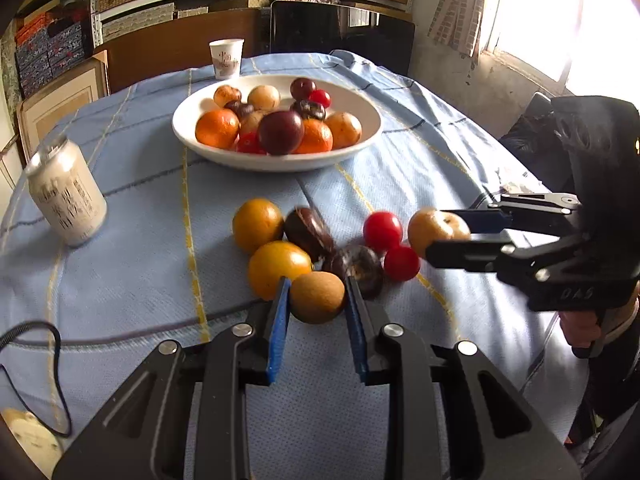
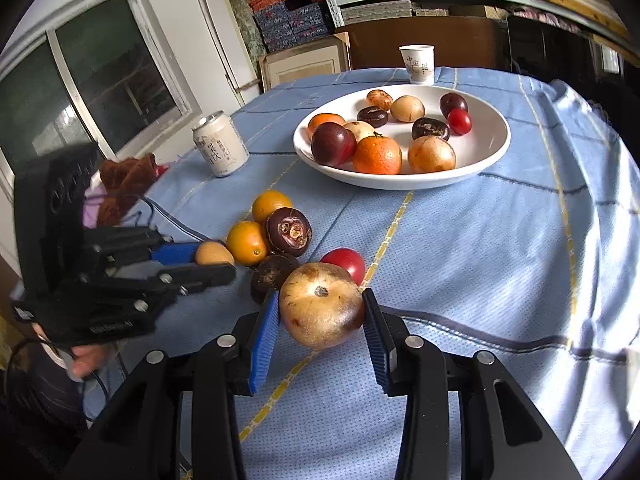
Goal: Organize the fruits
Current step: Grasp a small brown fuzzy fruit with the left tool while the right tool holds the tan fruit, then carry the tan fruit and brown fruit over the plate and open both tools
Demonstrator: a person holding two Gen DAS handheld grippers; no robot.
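Blue waffle-weave tablecloth point(image 1: 132, 248) with yellow and dark stripes covers the table; shelves of stacked boxes fill the top of both views. White paper cup point(image 1: 226, 58) at upper centre bears red characters, too small to read. White drink can point(image 1: 66, 192), mid left in the left wrist view, has dark printed characters, blurred. Glossy white bowl point(image 1: 360, 136), upper centre, holds round fruits: oranges, dark plums, red tomatoes, tan ones. Loose fruits point(image 1: 276, 240) cluster mid-frame on the cloth, below the bowl. Left gripper point(image 1: 316, 300), bottom centre, ribbed blue pads clamped narrow on a small matte brown fruit point(image 1: 318, 298). Right gripper point(image 2: 320, 312), bottom centre of its view, pads pressed on a bigger smooth tan fruit point(image 2: 322, 306) with brown blotches and a stem scar. "DAS" embossed on the right gripper's black body, lower right of the left view.
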